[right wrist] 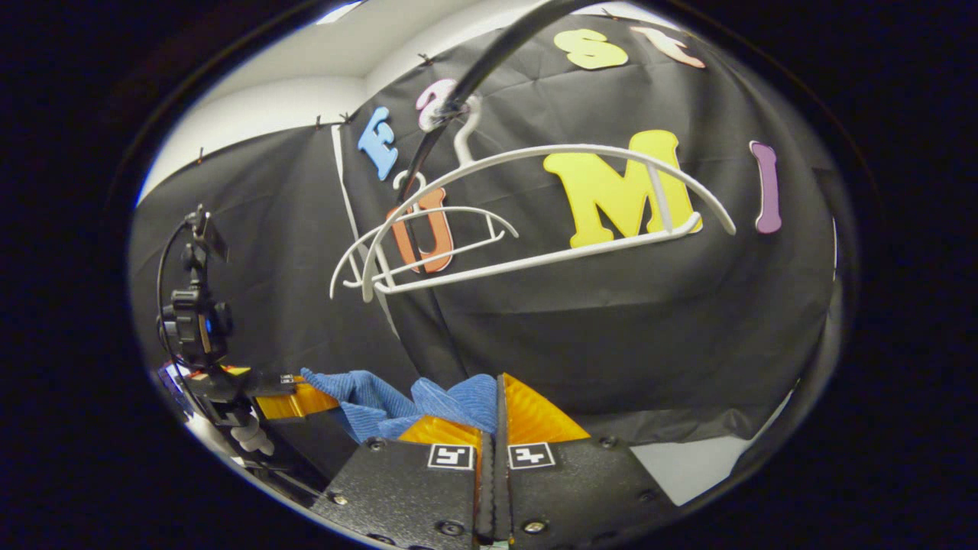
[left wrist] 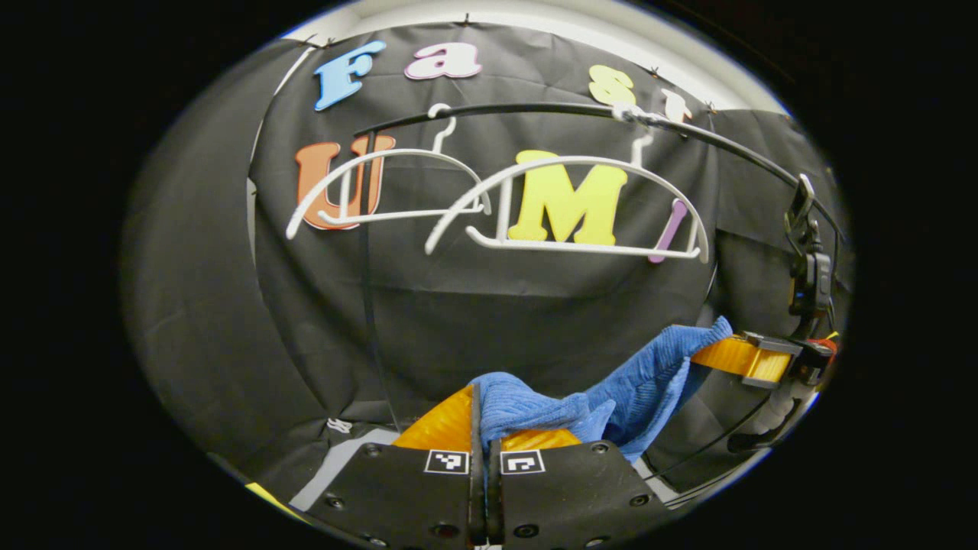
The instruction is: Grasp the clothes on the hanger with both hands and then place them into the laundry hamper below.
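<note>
Two-gripper hold on a soft garment, below bare hangers.

The left gripper is clenched on one end of the blue cloth; the right gripper is clenched on the other, so the garment sags between them, off the white hanger on the black rail. It looks light, limp and ribbed, unlikely to slip; edge pinches should suit it. The left gripper view shows the span reaching the far gripper; the right gripper view shows a bunched fold and a black camera mount.

Overhead, bare hangers on rail; open space beneath.
</note>
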`<state>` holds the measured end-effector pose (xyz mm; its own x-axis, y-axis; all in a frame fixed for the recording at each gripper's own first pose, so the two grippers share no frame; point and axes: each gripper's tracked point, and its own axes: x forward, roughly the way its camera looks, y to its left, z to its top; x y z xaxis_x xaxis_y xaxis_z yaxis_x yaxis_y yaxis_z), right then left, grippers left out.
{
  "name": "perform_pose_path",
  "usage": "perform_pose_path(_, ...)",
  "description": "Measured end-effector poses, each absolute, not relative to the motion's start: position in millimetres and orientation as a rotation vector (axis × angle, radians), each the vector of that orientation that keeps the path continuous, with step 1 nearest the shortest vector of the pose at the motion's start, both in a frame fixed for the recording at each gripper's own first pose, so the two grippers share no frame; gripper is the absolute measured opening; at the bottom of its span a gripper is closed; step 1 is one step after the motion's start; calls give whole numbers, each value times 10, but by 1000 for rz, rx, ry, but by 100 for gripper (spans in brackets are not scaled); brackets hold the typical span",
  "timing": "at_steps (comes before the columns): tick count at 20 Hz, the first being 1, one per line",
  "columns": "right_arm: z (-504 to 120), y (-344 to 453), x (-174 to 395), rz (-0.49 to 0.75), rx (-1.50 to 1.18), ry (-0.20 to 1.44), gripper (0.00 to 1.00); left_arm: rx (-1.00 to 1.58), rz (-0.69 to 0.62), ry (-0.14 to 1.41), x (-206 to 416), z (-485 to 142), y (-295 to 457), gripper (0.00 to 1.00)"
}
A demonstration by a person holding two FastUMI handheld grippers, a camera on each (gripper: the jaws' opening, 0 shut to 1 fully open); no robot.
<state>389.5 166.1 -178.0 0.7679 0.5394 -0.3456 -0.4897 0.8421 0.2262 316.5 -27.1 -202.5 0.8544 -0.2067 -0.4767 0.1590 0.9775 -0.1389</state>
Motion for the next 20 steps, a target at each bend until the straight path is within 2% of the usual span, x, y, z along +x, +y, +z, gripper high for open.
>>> perform_pose_path(8, -2450, 1587, 3617, 512, 44, 540, 4, -94, -188, 625, 2883, -2683, -445, 1)
perform_pose_path(9, -2553, 1568, 3602, 508, 40, 556, 4, -87, -185, 637, 2853, -2766, -440, 6)
perform_pose_path(10, -2652, 1560, 3592, 504, 32, 572, 4, -81, -178, 650, 2819, -2845, -436, 1)
perform_pose_path(19, -3616, 1508, 3285, 478, -43, 756, 3, -105, -151, 791, 2439, -3793, -453, 1)
perform_pose_path(20, -3713, 1484, 3232, 469, -48, 783, 4, -101, -141, 814, 2392, -3886, -418, 6)
